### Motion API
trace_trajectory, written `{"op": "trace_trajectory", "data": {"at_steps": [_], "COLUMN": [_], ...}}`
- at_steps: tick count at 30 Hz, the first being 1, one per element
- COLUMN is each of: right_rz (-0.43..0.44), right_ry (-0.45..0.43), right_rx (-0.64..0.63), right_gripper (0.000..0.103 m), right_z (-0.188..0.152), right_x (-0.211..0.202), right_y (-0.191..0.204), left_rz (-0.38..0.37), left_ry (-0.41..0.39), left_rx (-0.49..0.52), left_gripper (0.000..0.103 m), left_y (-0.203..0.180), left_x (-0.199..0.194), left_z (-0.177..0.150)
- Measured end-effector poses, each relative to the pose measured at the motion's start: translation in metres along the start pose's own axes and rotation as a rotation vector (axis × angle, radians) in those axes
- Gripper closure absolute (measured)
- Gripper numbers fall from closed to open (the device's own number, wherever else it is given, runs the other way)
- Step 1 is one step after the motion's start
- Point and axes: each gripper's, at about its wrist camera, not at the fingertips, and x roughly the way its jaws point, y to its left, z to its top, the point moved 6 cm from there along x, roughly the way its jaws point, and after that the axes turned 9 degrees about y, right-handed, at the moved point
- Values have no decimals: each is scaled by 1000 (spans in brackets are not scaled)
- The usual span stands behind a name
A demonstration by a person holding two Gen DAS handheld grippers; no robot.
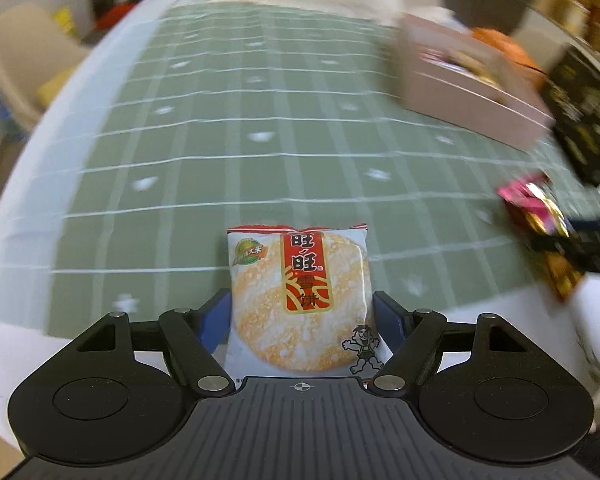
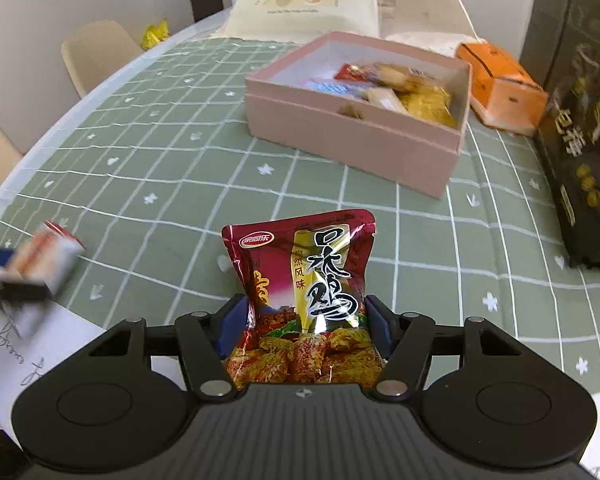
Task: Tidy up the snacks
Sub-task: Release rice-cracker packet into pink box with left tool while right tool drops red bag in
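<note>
My left gripper (image 1: pixel 302 312) is shut on a white rice cracker packet (image 1: pixel 300 292) and holds it above the green checked tablecloth (image 1: pixel 220 140). My right gripper (image 2: pixel 306 316) is shut on a dark red chicken snack packet (image 2: pixel 306 280). The pink box (image 2: pixel 352 140) stands ahead of the right gripper, open, with several snack packets inside; it shows blurred in the left wrist view (image 1: pixel 472 92) at the far right. The right gripper with its red packet (image 1: pixel 540 224) shows at the right edge of the left view. The left gripper with the cracker packet (image 2: pixel 48 256) shows at the left edge of the right view.
An orange box (image 2: pixel 500 88) stands behind the pink box. A black package (image 2: pixel 584 160) stands along the right side of the table. A cream cloth bag (image 2: pixel 304 0) lies at the far end. Chairs (image 2: pixel 96 52) stand to the left. White paper (image 2: pixel 40 360) lies at the near edge.
</note>
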Motion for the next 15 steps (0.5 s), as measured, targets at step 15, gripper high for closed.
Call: {"op": "trace_trajectory", "data": {"at_steps": [15], "right_rz": [14], "right_ry": [-125], "right_rx": [82], "right_gripper": [40], "right_z": [25], "right_x": [-66], "right_y": [-16], "left_rz": [-391], "left_ry": [-308], "left_rx": [230], "left_gripper": [23], "left_y": [-117], "left_x": [-105], "left_z": [138]}}
